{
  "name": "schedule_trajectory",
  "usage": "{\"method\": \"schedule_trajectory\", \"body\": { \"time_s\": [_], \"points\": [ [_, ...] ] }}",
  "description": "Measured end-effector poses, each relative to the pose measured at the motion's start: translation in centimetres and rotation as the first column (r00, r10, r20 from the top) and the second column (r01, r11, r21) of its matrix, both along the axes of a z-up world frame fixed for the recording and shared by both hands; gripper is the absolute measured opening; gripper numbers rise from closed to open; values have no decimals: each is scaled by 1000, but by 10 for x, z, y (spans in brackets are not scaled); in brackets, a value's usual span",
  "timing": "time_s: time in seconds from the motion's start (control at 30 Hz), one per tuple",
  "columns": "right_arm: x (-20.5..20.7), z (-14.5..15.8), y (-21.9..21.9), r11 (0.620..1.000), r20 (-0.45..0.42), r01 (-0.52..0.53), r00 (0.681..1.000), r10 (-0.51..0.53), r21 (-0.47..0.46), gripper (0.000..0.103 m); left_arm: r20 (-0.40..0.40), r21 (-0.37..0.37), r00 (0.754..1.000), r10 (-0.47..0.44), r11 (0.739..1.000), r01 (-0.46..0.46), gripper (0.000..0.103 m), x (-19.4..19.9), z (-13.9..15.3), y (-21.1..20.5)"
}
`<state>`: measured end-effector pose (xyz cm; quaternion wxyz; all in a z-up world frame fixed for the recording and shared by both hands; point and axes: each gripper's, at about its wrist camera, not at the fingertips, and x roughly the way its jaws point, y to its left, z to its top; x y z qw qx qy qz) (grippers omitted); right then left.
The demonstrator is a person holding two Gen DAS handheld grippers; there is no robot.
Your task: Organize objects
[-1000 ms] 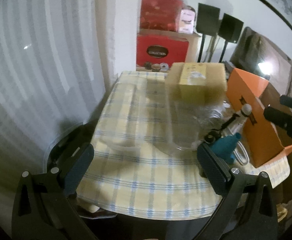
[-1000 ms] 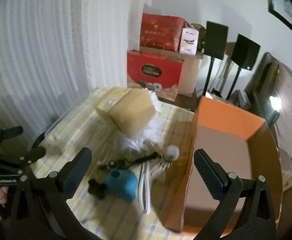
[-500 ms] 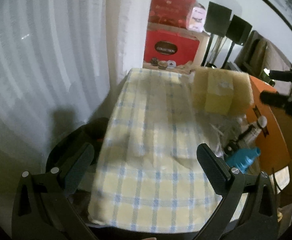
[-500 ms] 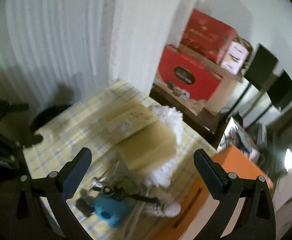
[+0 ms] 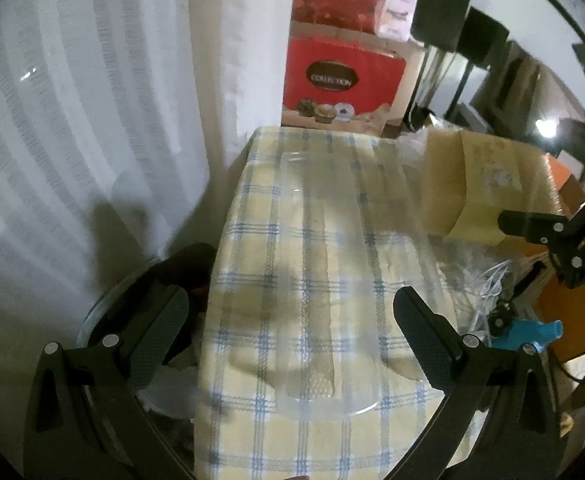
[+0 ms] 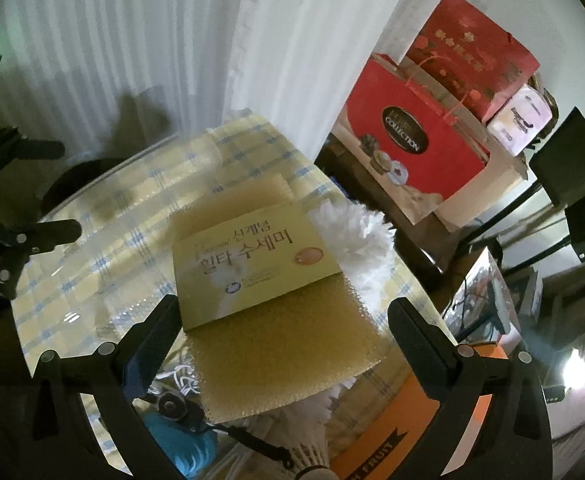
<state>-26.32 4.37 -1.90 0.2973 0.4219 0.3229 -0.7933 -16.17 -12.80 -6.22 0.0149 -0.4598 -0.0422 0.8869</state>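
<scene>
A: What's the right gripper (image 6: pixel 280 334) closest to?

B: The sponge (image 6: pixel 292 344), a tan slab with a yellow card sleeve (image 6: pixel 252 264) wrapped round its middle. It sits toward the table's (image 5: pixel 312 440) far right side, propped on a white duster (image 6: pixel 356 232) beside the orange box (image 6: pixel 376 440). Both grippers are spread wide and hold nothing; the left gripper (image 5: pixel 292 344) hangs over the near end of the table, above a clear plastic lid (image 5: pixel 324 280).

A: How would the sponge handle?

B: Light and soft, I'd judge. It should squash under the fingers, and the glossy sleeve could slip. Pinching the bare foam at the near edge, below the sleeve, looks safest.

A: Anything near it?

B: A blue toy (image 6: pixel 188 448) and a shuttlecock (image 6: pixel 308 456) lie just in front, by the near right corner.
</scene>
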Motion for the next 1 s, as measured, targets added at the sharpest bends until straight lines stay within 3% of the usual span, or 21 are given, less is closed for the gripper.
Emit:
{"method": "schedule_trajectory", "body": {
  "time_s": [0.1,0.13,0.33,0.53,0.87,1.0],
  "points": [
    [5,-3,-3,1000,-5,-11,1000,11,4,100,23,-22,1000,-6,1000,7,91,-8,-7,5],
    [6,-3,-3,1000,-3,-14,1000,14,3,92,27,-28,1000,-7,1000,8,89,-10,-8,6],
    [8,3,-2,999,-3,-7,1000,6,-39,84,45,-7,999,-17,1000,18,85,-14,-11,11],
    [11,14,4,994,4,32,999,-32,-106,82,77,-4,997,-18,1000,18,85,-20,-18,14],
    [16,16,18,987,-10,86,996,-88,-134,82,122,-37,992,-11,999,15,85,-29,-33,23],
    [11,13,24,987,4,116,993,-116,-111,85,136,-44,991,-7,999,13,64,-29,-35,22]
  ]
}}
